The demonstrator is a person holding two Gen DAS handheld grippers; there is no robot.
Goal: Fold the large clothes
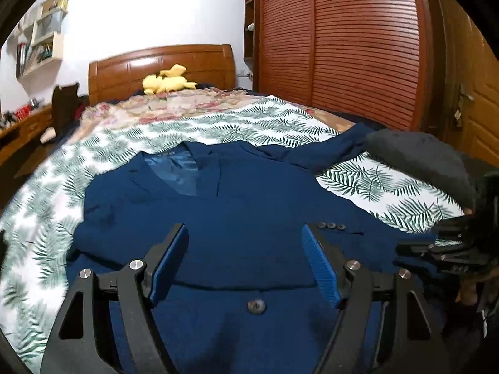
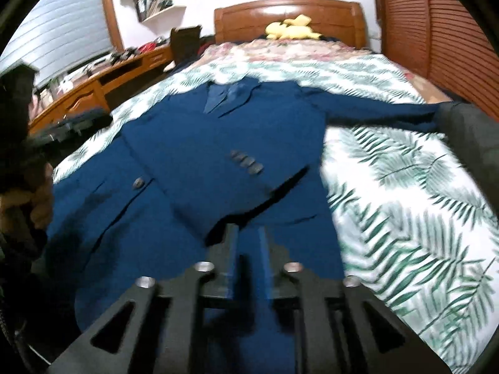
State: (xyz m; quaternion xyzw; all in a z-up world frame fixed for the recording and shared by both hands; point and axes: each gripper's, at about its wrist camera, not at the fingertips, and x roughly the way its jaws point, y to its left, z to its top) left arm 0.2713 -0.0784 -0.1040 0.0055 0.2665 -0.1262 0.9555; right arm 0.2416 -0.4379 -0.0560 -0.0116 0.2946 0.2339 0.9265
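A dark blue suit jacket (image 1: 237, 205) lies face up on the bed, collar toward the headboard. One sleeve is folded across its front, with cuff buttons (image 1: 332, 226) showing. The other sleeve (image 1: 330, 149) stretches out to the right. My left gripper (image 1: 244, 240) is open, hovering over the jacket's lower front near a button (image 1: 256, 307). In the right wrist view the jacket (image 2: 193, 143) fills the middle. My right gripper (image 2: 249, 233) has its jaws nearly together just above the jacket's hem; the view is blurred. It also shows in the left wrist view (image 1: 443, 249) at the jacket's right edge.
The bed has a white leaf-print cover (image 2: 405, 193) and a floral quilt (image 1: 162, 109) further up. A yellow plush toy (image 1: 168, 81) lies by the wooden headboard (image 1: 162, 65). A slatted wardrobe (image 1: 343, 46) stands to the right, a desk (image 2: 93, 84) to the left.
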